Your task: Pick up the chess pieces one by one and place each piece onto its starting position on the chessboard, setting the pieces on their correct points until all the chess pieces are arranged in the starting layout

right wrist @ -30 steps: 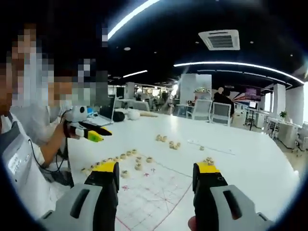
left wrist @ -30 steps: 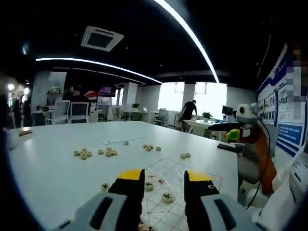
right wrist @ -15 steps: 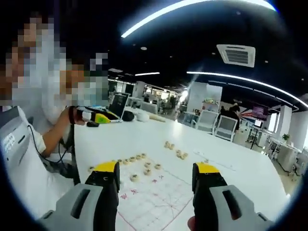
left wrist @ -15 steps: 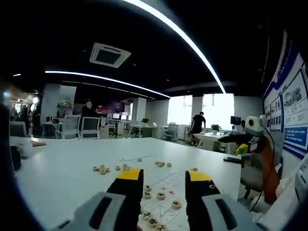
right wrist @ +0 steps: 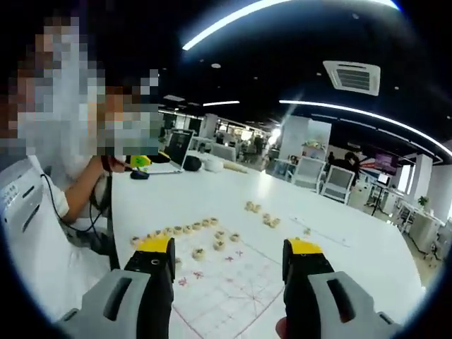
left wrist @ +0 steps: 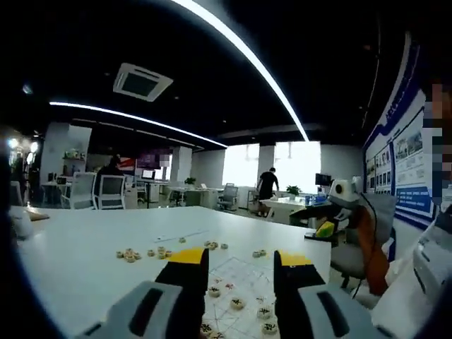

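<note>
Left tongs (left wrist: 239, 263): jaws parted, nothing between them, held above the near edge of the board (left wrist: 244, 272). Probably poised to choose a piece.

Right tongs (right wrist: 229, 251): jaws wide apart, empty, raised over the board (right wrist: 226, 289) from the opposite side.

Board: printed grid sheet lying flat on the bench (left wrist: 78, 247).

Pieces on board (left wrist: 236, 304): several discs near the left tongs, at 6 o'clock in the left gripper view. In the right gripper view a row (right wrist: 180, 229) runs along the board's far edge at 9 o'clock, likely a back rank partly set.

Loose pieces (left wrist: 145, 252): small clusters off the board, at 8 o'clock, waiting to be placed.

Bench: white, broad.

Room: open office, dark ceiling, strip lights (left wrist: 233, 53), chairs (left wrist: 95, 191), bright windows (left wrist: 279, 166).
</note>
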Demonstrator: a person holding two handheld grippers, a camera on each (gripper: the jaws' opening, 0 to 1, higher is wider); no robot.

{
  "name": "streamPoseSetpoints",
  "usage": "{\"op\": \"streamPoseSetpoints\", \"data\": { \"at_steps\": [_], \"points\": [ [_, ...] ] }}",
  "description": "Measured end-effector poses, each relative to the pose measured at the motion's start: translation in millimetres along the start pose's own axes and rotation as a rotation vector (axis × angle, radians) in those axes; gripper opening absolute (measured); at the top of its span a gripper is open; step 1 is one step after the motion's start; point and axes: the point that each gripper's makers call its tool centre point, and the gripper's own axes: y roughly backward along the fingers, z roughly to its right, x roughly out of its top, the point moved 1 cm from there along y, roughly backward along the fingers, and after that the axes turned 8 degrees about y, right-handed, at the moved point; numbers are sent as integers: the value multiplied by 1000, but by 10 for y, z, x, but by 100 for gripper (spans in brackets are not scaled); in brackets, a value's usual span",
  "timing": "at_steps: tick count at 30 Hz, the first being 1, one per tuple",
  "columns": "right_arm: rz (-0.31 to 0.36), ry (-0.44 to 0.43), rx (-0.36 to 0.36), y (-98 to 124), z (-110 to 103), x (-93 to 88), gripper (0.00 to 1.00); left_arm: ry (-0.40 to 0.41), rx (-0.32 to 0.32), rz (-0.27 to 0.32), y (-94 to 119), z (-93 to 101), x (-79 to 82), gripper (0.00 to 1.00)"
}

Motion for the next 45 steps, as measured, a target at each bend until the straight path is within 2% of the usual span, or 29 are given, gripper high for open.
{"op": "streamPoseSetpoints", "data": {
  "at_steps": [7, 12, 15, 20, 23, 26, 33, 37, 39, 41, 42, 45],
  "points": [
    [-26, -21, -4, -134, 13, -68, 61, -33, 28, -8, 107, -60, 7, 38],
    [-68, -56, -27, -397, 86, -199, 61, -42, 62, 15, 241, -191, 102, 38],
    [-115, -61, -26, -584, 139, -277, 61, -49, 80, 20, 303, -249, 117, 38],
    [-176, -61, -26, -1038, 368, -321, 56, -63, 107, 16, 355, -340, 108, 38],
    [-207, -97, -16, -1311, 484, -419, 53, -57, 115, 17, 368, -393, 106, 38],
    [-220, -134, -42, -1685, 642, -519, 48, -54, 112, 16, 376, -414, 109, 38],
    [-240, -179, -72, -2435, 948, -702, 44, -44, 126, 27, 410, -497, 136, 38],
    [-256, -176, -68, -2792, 969, -788, 43, -42, 134, 27, 420, -522, 123, 38],
    [-246, -226, -37, -2971, 903, -799, 41, -40, 138, 27, 426, -532, 121, 38],
    [-247, -318, 0, -3151, 798, -832, 41, -37, 143, 30, 438, -549, 130, 38],
    [-248, -328, 0, -3199, 792, -845, 41, -34, 146, 33, 447, -557, 138, 38],
    [-292, -293, -27, -3361, 792, -942, 42, -27, 158, 44, 481, -588, 163, 38]
  ]
}}
